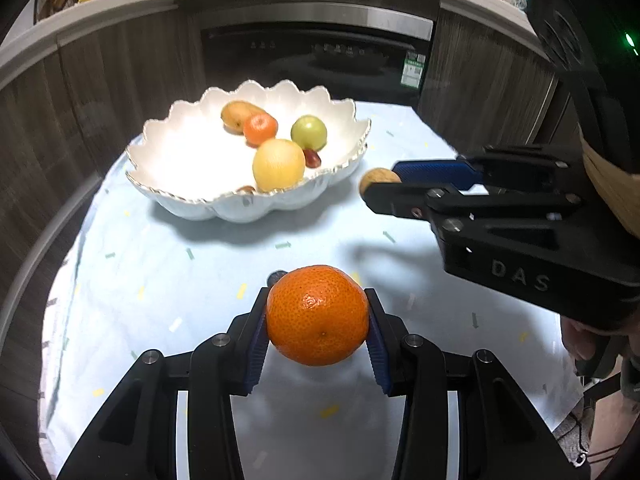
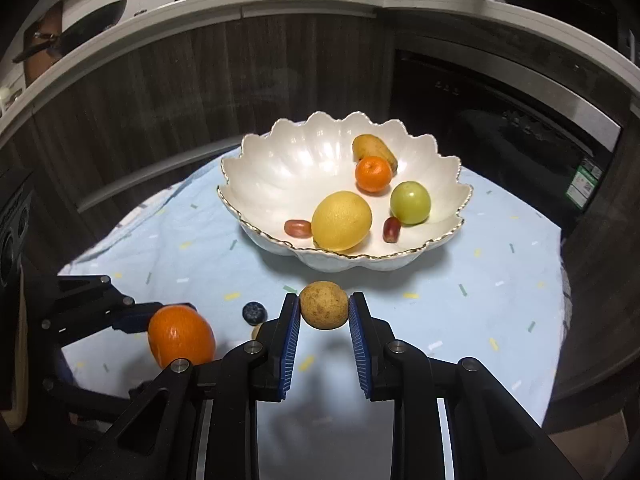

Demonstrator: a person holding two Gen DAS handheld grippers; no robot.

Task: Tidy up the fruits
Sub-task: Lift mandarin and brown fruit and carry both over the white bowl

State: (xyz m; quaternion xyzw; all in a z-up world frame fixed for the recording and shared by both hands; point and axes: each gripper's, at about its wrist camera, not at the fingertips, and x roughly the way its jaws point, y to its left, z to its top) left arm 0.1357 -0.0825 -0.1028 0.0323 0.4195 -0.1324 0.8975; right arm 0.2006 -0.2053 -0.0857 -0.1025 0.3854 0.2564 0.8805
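My left gripper (image 1: 317, 316) is shut on a large orange tangerine (image 1: 317, 315), held above the light blue cloth; the same tangerine (image 2: 181, 336) shows at lower left in the right wrist view. My right gripper (image 2: 324, 306) is shut on a small brown speckled round fruit (image 2: 324, 305), seen also as the brown fruit (image 1: 379, 180) just right of the bowl. The white scalloped bowl (image 1: 176, 192) (image 2: 280, 152) holds a yellow citrus (image 2: 341, 221), a green fruit (image 2: 410, 203), a small tangerine (image 2: 373, 174), a brownish pear-like fruit (image 2: 370, 145) and two red grapes (image 2: 298, 227).
A blueberry (image 2: 254, 313) lies on the cloth (image 2: 480, 300) between the two grippers, with a small pale object beside it, mostly hidden. Dark cabinets and an oven (image 1: 316, 56) stand behind the table. A person's hand (image 1: 588, 340) holds the right gripper at the right edge.
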